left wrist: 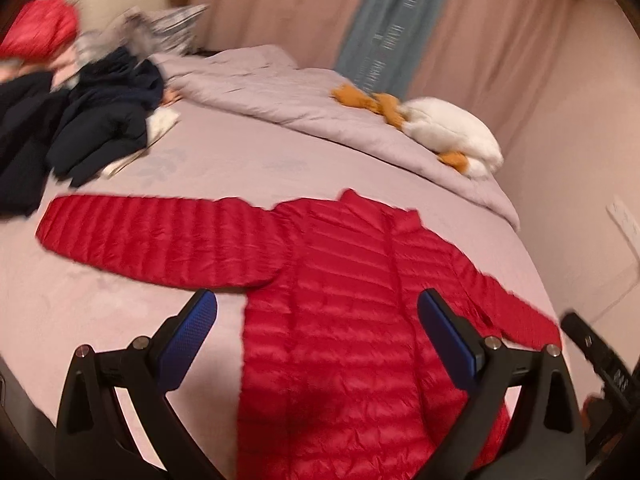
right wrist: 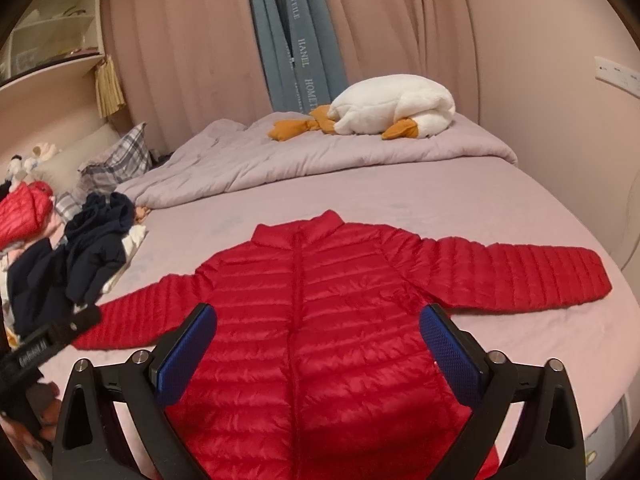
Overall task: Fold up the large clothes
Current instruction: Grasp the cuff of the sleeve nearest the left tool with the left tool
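A red quilted down jacket [left wrist: 344, 304] lies flat and zipped on the pink bed [left wrist: 224, 168], collar away from me, both sleeves spread out sideways. It also shows in the right wrist view [right wrist: 320, 304]. My left gripper [left wrist: 318, 308] is open and empty, hovering over the jacket's lower left body. My right gripper [right wrist: 318, 320] is open and empty above the jacket's lower middle. The left gripper also shows at the left edge of the right wrist view [right wrist: 60, 330].
A pile of dark navy clothes [right wrist: 80, 256] and another red jacket [right wrist: 24, 212] lie at the bed's left. A folded lilac duvet [right wrist: 320, 156] with a white goose plush [right wrist: 392, 106] lies at the far side. Curtains [right wrist: 400, 32] hang behind.
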Demonstrator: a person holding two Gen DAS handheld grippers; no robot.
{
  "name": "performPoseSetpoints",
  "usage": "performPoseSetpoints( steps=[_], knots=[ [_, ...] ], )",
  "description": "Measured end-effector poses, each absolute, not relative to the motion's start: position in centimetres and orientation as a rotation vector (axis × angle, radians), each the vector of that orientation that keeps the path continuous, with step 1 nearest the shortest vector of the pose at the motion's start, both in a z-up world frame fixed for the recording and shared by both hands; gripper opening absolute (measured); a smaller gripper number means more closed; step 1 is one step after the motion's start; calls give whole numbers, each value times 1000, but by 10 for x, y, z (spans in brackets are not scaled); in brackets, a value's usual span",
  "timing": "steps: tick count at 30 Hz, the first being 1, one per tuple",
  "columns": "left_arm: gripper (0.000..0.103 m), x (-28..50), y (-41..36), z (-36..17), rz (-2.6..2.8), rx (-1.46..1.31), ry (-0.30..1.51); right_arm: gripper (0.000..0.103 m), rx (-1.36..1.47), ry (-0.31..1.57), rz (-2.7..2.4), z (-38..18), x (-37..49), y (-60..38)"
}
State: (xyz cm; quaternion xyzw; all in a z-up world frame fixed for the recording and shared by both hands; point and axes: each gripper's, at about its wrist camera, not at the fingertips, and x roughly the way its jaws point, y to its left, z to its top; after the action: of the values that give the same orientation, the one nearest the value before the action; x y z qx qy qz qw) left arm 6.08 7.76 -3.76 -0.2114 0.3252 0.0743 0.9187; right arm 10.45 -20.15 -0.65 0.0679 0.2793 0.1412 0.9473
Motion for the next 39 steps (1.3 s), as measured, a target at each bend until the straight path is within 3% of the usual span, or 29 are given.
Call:
performPoseSetpoints(
  steps=[6, 8, 16, 18, 20, 23, 30, 34, 35, 37, 39],
  knots=[
    [92, 65, 152, -59, 361, -554, 669, 88, 172, 577, 257, -14, 109, -217],
    [91, 65, 183, -67, 450, -604, 655, 82, 183, 591, 247, -18, 112, -222],
    [69, 40, 318, -112, 727, -941, 597, 51, 236, 656, 198, -32, 118, -243],
    [68, 28, 345, -126, 755, -1037, 557, 48, 239, 664, 200, -33, 118, -245],
    [67, 18, 366, -136, 785, -1113, 522, 48, 243, 670, 201, -33, 118, -245],
    [56, 11, 391, -154, 802, -1200, 510, 46, 261, 679, 207, -32, 118, -247],
    [56, 14, 416, -198, 778, -1324, 503, 44, 269, 677, 202, -32, 119, -248],
    [54, 17, 422, -213, 715, -1374, 404, 44, 264, 679, 198, -32, 120, -247],
    [51, 18, 424, -214, 712, -1375, 376, 44, 261, 678, 196, -32, 119, -246],
    [29, 19, 428, -217, 708, -1392, 356, 44, 256, 673, 191, -31, 118, -246],
    [15, 19, 432, -220, 715, -1424, 355, 44, 253, 671, 184, -31, 117, -247]
  ],
)
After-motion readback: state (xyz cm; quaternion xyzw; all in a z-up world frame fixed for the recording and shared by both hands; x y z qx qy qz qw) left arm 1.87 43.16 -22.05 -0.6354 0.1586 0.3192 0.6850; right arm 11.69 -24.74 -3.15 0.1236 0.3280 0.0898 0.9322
